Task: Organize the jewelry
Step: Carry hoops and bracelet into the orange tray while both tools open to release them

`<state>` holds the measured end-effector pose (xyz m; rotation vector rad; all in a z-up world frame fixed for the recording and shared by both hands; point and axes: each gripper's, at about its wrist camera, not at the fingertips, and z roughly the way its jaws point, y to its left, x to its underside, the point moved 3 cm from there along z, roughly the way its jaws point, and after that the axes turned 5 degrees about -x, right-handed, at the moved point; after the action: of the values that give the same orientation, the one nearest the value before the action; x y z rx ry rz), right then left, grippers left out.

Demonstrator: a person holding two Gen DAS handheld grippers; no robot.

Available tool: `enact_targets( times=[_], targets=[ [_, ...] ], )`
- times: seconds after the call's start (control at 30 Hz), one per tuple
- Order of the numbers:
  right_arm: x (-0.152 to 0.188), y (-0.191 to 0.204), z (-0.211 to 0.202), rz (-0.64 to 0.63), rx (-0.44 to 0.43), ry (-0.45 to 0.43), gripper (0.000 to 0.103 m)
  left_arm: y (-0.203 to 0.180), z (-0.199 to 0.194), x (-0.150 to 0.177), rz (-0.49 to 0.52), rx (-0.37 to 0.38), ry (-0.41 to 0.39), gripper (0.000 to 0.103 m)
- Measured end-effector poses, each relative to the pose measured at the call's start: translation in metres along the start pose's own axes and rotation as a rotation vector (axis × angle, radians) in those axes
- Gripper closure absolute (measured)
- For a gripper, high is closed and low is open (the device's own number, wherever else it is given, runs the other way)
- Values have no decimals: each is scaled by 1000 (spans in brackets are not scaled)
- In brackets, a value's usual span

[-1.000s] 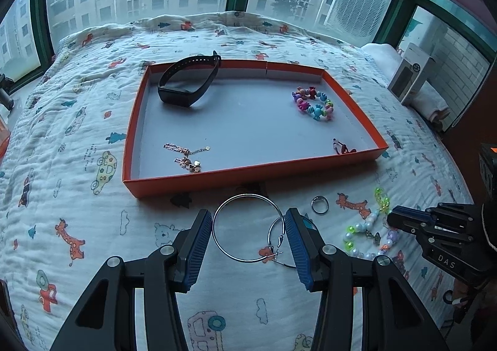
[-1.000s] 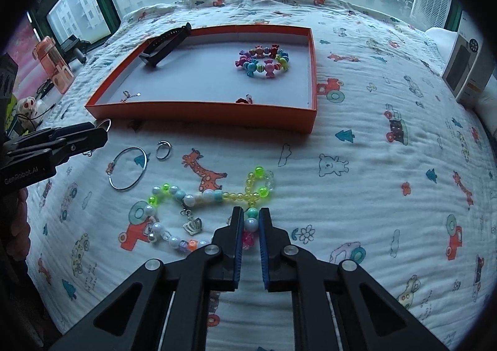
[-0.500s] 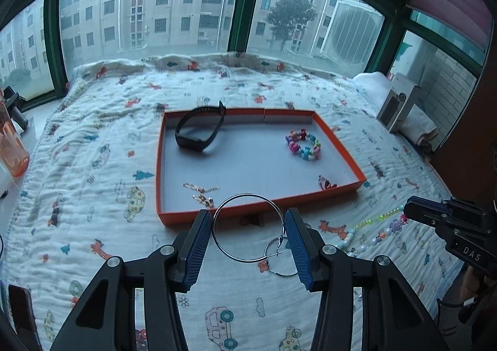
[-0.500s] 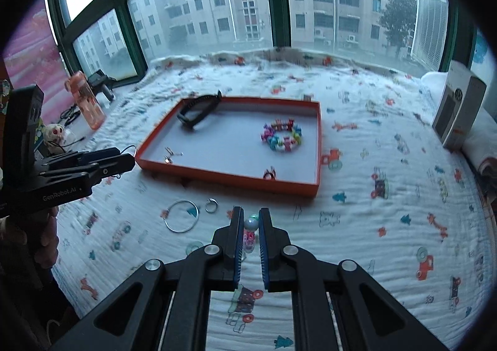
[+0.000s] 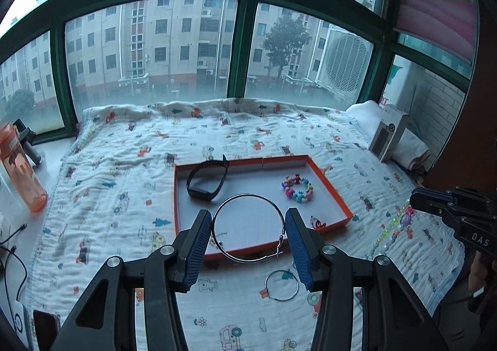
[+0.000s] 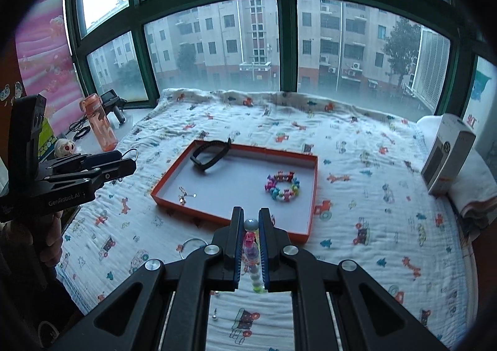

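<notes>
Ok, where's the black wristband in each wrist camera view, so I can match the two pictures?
Left wrist: the black wristband sits left of centre, in the far left corner of the orange tray.
Right wrist: it leans on the tray's far left rim, left of centre.
Shared landmark: the colourful bead bracelet in the tray.

A white blanket [image 5: 118, 171] with little cars and animals covers the bed. An orange bottle [image 5: 20, 168] stands by the big window [image 5: 149, 53]. A white box [image 6: 447, 154] leans on folded towels [image 6: 478, 186].
</notes>
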<state>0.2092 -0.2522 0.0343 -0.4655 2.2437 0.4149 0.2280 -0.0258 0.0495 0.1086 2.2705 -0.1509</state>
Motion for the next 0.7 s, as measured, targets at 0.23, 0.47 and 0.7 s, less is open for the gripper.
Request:
enact_targets(
  times=[0.23,0.47,0.7],
  targets=[
    [-25,-5,-3,-22,14,-36,91,-1,0,-28,17,-7,-37,51],
    [-51,-10,11,-42,10,-61,91,5,28,-55,10,-18,-32,51],
    [-65,-19,42,-26,-13,-47,91,6,73,-60,1,-17,14,51]
  ],
)
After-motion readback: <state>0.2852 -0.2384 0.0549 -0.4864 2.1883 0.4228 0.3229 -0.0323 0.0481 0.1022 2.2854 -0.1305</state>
